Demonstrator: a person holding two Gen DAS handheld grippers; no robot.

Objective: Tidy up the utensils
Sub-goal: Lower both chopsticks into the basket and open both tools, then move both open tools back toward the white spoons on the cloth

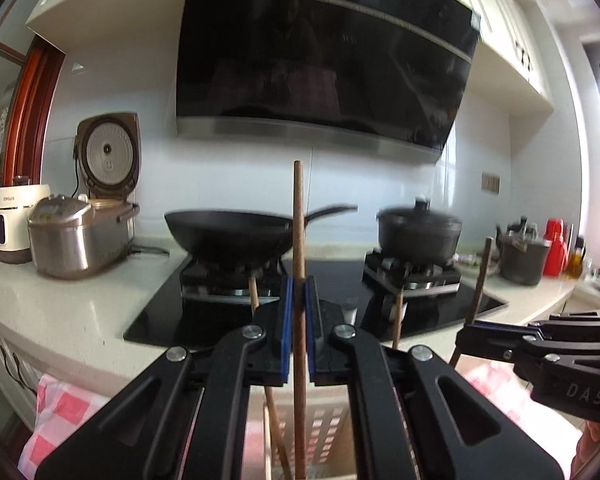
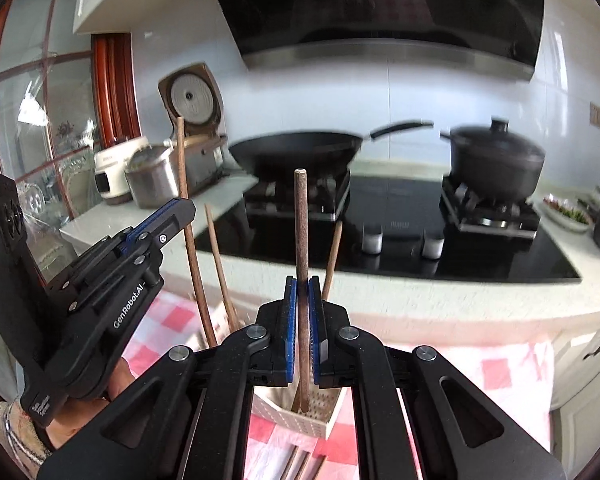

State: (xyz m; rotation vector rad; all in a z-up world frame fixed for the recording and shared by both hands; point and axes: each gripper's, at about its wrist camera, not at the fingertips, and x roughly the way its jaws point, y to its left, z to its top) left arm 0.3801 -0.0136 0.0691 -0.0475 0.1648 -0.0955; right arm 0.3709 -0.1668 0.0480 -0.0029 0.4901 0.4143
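My left gripper point(image 1: 299, 292) is shut on a brown wooden chopstick point(image 1: 299, 232) held upright above a white perforated utensil holder point(image 1: 324, 432). My right gripper point(image 2: 302, 292) is shut on another brown chopstick point(image 2: 301, 220), upright over the same white holder point(image 2: 320, 412). Other chopsticks point(image 2: 218, 256) stand in the holder. Loose chopsticks point(image 2: 300, 464) lie on the pink checked cloth point(image 2: 496, 372) below. The left gripper also shows in the right wrist view point(image 2: 172, 210), and the right gripper shows at the right of the left wrist view point(image 1: 470, 326).
Behind is a black gas hob point(image 2: 400, 220) with a wok point(image 2: 296, 152) and a lidded pot point(image 2: 496, 160). Rice cookers point(image 1: 80, 236) stand on the counter at left. Jars and a red flask point(image 1: 554, 244) stand at right. A range hood point(image 1: 320, 48) hangs overhead.
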